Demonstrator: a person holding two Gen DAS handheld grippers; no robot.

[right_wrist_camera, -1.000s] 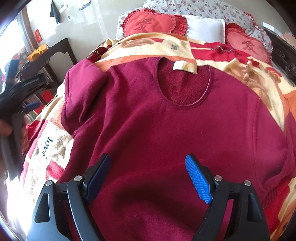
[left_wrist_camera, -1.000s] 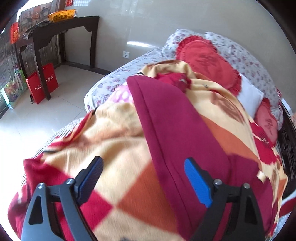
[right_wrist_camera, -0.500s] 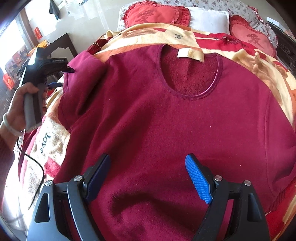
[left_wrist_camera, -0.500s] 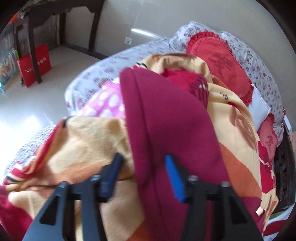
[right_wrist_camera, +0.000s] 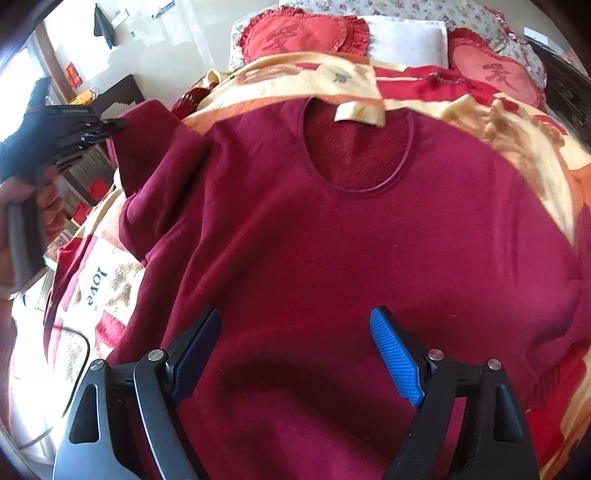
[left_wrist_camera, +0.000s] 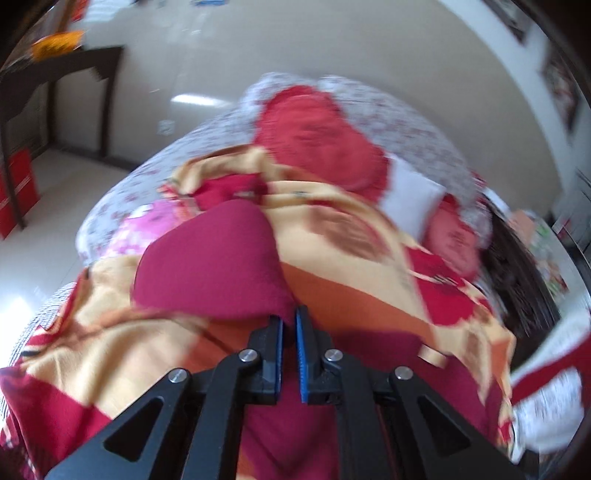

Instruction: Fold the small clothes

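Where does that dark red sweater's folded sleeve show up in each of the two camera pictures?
Left wrist view: the sleeve fills the centre-left, bulging up just ahead of the left gripper, which is shut on its fabric.
Right wrist view: the sleeve sits at upper left, folded along the sweater's edge, with the left gripper pinching its top corner.
Shared landmark: the red heart cushion at the head of the bed.

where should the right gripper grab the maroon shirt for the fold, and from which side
Probably the far sleeve, which lies flat and spread on the blanket on the picture's right. Come in from that outer edge, where the fabric edge is free to pinch. The right gripper hangs open over the shirt; the left gripper is already shut on the opposite sleeve.
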